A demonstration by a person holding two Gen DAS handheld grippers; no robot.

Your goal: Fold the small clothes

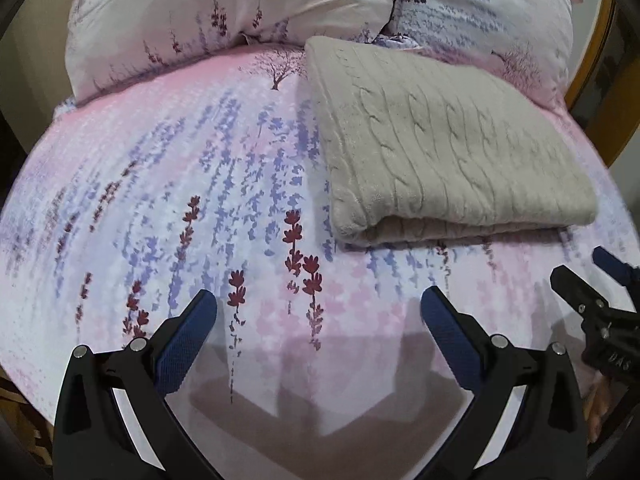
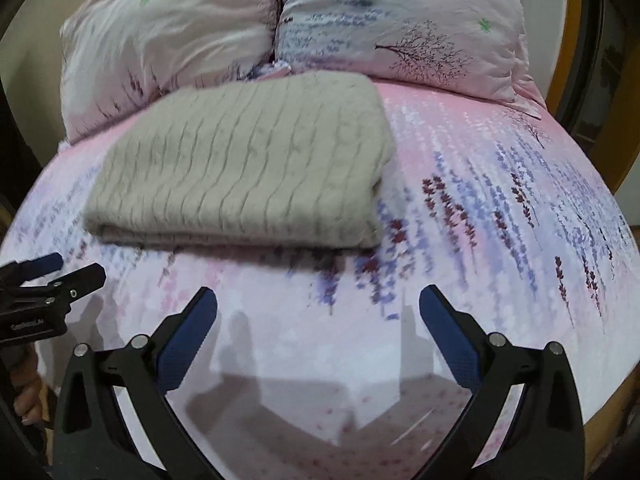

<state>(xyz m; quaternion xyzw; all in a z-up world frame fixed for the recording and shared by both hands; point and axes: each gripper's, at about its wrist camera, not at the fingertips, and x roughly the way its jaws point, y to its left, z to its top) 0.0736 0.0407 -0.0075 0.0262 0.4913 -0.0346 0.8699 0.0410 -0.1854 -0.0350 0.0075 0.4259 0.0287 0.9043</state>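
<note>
A grey cable-knit sweater [image 1: 448,144] lies folded into a thick rectangle on a bed, its rounded fold edge facing the cameras. It rests on a pink and lilac bedsheet [image 1: 180,184] printed with rows of purple and dark red flower sprigs. Behind it, two pillows [image 2: 180,40] in the same print stand side by side against the head of the bed, and the far edge of the sweater reaches almost to them.

The left gripper [image 1: 319,308] hangs over the bare sheet in front of the sweater and to its left, jaws spread wide with nothing between them (the blue pads face each other across open cloth). The right gripper [image 2: 318,306] is just as wide open and just as empty, poised over the sheet in front of the sweater's right corner. Neither touches the sweater.

Each camera catches the other tool at its edge: the right one shows at the right side of the left view, and the left one at the left side of the right view. Shadows of both tools fall on the sheet below them.
</note>
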